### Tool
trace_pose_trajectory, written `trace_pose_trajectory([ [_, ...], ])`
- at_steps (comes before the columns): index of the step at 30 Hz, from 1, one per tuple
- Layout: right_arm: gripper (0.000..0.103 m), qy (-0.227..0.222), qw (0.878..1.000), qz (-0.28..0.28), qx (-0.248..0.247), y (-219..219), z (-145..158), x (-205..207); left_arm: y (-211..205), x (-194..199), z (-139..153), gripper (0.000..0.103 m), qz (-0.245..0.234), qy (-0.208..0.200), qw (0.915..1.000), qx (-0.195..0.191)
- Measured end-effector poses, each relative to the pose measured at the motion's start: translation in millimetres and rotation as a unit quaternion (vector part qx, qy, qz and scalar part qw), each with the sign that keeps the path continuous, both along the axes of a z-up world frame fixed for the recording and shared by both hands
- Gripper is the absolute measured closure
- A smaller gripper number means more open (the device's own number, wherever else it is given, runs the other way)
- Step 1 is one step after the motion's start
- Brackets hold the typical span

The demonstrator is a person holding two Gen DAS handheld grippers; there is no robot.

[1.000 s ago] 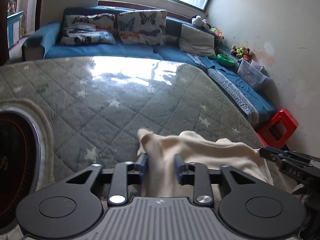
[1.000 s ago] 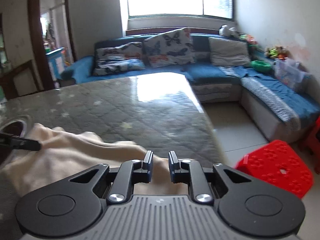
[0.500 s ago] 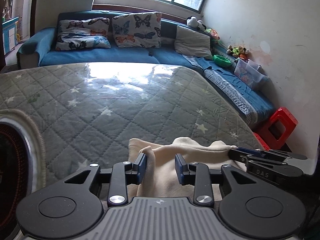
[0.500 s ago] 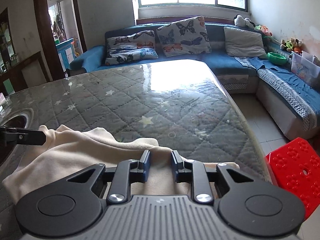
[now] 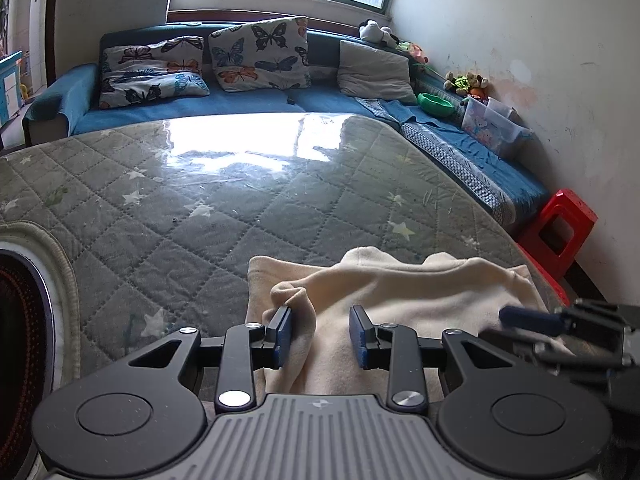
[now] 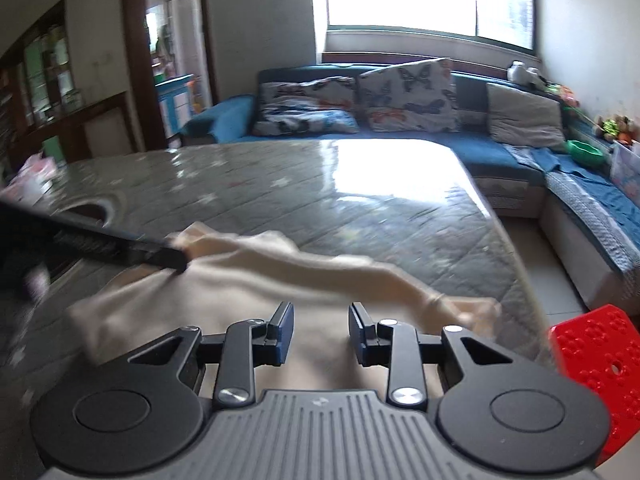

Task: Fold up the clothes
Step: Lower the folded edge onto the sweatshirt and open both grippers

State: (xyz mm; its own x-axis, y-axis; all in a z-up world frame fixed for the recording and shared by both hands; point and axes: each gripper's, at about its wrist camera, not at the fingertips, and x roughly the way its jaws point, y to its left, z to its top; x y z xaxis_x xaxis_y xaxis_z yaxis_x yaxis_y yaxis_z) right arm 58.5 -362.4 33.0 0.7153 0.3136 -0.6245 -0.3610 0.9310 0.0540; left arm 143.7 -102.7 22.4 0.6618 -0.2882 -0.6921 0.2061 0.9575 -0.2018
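A cream garment (image 5: 400,300) lies bunched at the near edge of the grey quilted table (image 5: 240,200). My left gripper (image 5: 320,336) is open just above its left part, with a fold of cloth between the fingers. My right gripper (image 6: 320,334) is open over the right part of the garment (image 6: 260,280), holding nothing. The right gripper's fingers show at the right of the left wrist view (image 5: 528,316). The left gripper's fingers reach in from the left in the right wrist view (image 6: 120,246), at the garment's far corner.
A blue sofa (image 5: 240,100) with butterfly pillows stands behind the table. A red stool (image 6: 592,360) is on the floor at the table's right. A round dark inset (image 5: 20,340) sits in the table at the left. The table's right edge (image 6: 520,280) is close.
Both grippers have opened wider and let the cloth go. The garment now lies lower and more spread on the table. The right wrist view is blurred from motion.
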Motion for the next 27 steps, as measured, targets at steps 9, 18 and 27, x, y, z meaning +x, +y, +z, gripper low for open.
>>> trace_pose_trajectory([
  [9,0.072,0.007,0.999,0.029,-0.023,8,-8,-16,6,-9,-3,0.069,-0.002,0.007,1.0000,-0.005],
  [18,0.072,-0.001,0.999,0.037,-0.020,5,-7,-53,21,-41,-4,0.067,-0.017,0.017,0.9996,-0.016],
  [27,0.071,-0.001,1.000,-0.008,0.004,-27,6,-85,42,-64,13,0.068,-0.010,0.005,0.9994,-0.033],
])
